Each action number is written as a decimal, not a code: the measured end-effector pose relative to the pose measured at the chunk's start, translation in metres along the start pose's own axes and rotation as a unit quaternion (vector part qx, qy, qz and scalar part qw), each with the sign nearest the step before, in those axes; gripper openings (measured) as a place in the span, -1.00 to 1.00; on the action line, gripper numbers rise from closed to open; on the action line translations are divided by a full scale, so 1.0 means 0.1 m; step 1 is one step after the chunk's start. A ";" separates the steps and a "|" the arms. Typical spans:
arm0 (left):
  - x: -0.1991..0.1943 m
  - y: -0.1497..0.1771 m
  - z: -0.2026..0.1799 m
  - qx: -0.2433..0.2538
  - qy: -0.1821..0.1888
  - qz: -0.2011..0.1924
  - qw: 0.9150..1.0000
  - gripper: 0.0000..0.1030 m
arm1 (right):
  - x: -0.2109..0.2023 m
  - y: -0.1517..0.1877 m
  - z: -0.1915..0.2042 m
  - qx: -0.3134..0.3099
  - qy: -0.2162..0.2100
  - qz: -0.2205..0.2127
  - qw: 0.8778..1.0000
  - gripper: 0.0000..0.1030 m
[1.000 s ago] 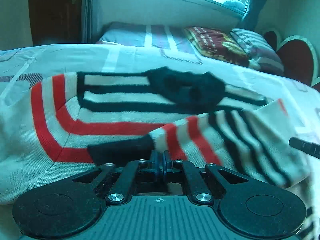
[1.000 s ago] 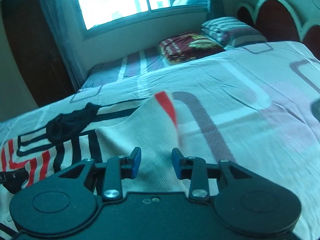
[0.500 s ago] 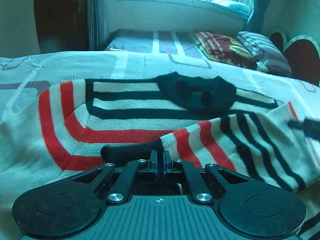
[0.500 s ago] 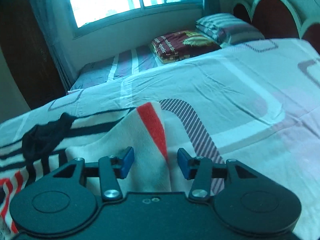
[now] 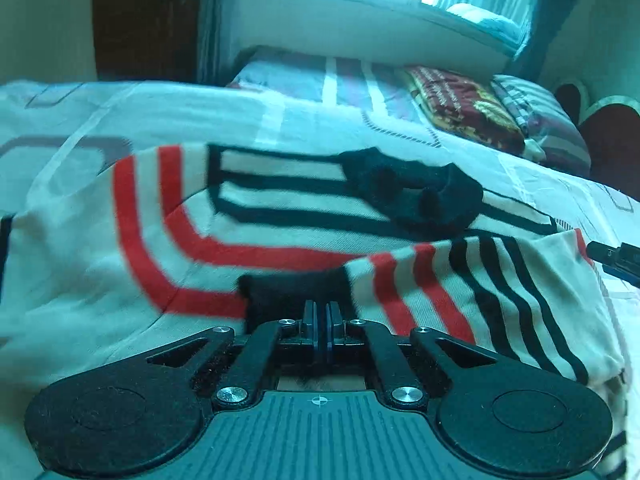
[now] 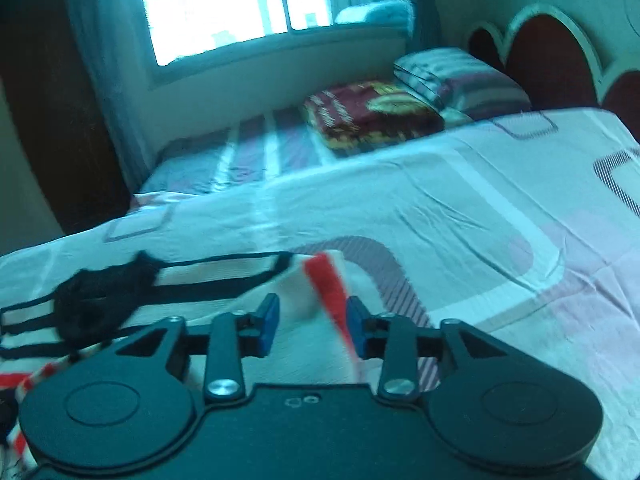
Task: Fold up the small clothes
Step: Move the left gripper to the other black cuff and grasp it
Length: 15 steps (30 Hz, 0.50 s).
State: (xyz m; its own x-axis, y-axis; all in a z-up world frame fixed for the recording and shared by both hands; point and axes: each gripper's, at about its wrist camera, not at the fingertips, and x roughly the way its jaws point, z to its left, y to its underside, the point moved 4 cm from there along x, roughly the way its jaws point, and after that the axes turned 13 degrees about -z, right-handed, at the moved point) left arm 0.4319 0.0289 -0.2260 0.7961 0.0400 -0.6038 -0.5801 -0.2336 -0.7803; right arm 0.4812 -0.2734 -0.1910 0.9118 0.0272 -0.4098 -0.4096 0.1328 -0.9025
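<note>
A cream knit sweater (image 5: 280,216) with red and black stripes and a black collar (image 5: 416,196) lies spread on the bed, collar toward the far edge. One striped sleeve (image 5: 480,292), black-cuffed, is folded across its near part.

The sweater (image 5: 280,216) is cream knit with bent red stripes, thinner black stripes and a black collar (its cuff is black too). The bedsheet (image 6: 460,208) is white with pale pink and grey rounded-rectangle outlines, and the folded blanket (image 6: 372,114) is maroon with gold print.
</note>
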 end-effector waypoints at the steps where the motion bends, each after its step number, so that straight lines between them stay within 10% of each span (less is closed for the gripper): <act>1: -0.04 0.01 0.05 -0.006 -0.004 0.006 1.000 -0.92 | -0.09 0.01 0.10 0.001 -0.015 -0.003 1.000 0.00; 15: -0.84 0.26 1.53 -0.112 -0.113 0.017 0.987 -0.91 | -0.50 0.58 1.91 -0.054 -0.177 0.055 0.981 0.00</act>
State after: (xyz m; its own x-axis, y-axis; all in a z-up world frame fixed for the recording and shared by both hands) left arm 0.3234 0.1684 -0.2202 0.7036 0.2377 -0.6697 -0.5336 -0.4457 -0.7188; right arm 0.4181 -0.0783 -0.1975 0.8071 0.3807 -0.4513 -0.4897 0.0044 -0.8719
